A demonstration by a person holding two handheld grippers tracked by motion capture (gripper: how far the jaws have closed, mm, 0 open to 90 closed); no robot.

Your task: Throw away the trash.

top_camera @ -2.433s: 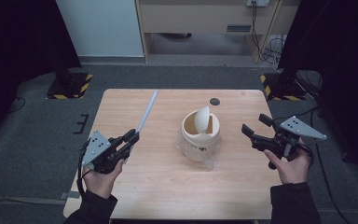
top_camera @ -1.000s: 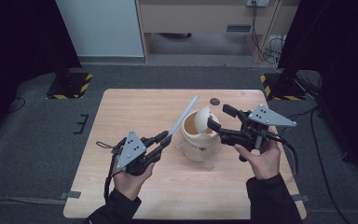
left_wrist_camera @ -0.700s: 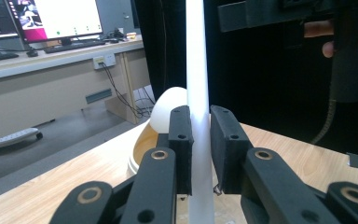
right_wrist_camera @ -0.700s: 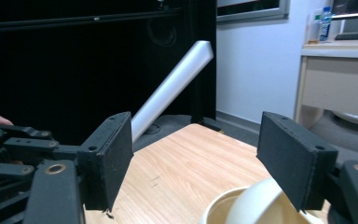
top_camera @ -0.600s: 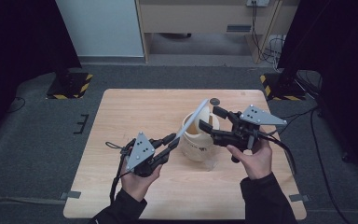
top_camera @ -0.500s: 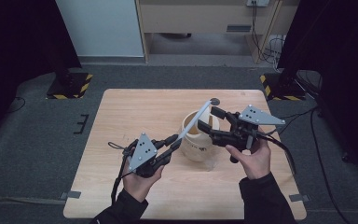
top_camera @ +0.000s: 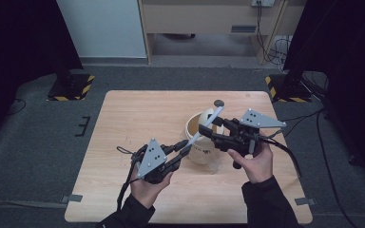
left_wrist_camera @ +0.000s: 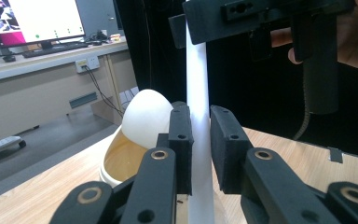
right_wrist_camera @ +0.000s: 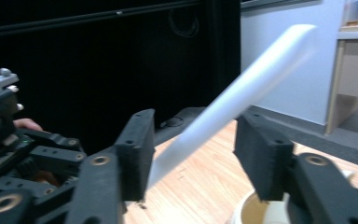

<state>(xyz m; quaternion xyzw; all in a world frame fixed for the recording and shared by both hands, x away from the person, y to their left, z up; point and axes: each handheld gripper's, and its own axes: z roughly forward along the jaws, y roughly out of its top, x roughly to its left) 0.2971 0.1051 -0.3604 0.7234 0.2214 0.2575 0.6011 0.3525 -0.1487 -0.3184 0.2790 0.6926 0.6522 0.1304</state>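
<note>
A long white tube (top_camera: 216, 115) slants up over a cream tub (top_camera: 200, 151) at the table's middle. My left gripper (top_camera: 184, 150) is shut on the tube's lower end (left_wrist_camera: 200, 140), whose pads (left_wrist_camera: 181, 140) squeeze it. My right gripper (top_camera: 207, 129) straddles the tube higher up; its jaws have just been closing and stand apart, with the tube (right_wrist_camera: 242, 88) running between them and a gap on its right side. A white egg-shaped piece (left_wrist_camera: 147, 112) leans inside the tub (left_wrist_camera: 114, 163).
A small dark round disc (top_camera: 218, 102) lies on the wooden table (top_camera: 138, 118) behind the tub. Black stands with yellow-striped bases (top_camera: 71, 88) sit on the floor at both far corners. A cable (top_camera: 285, 152) trails from the right gripper.
The left gripper carried the tube from the table's left to above the tub. The right gripper came in from the right, and its jaws narrowed around the tube's upper part.
</note>
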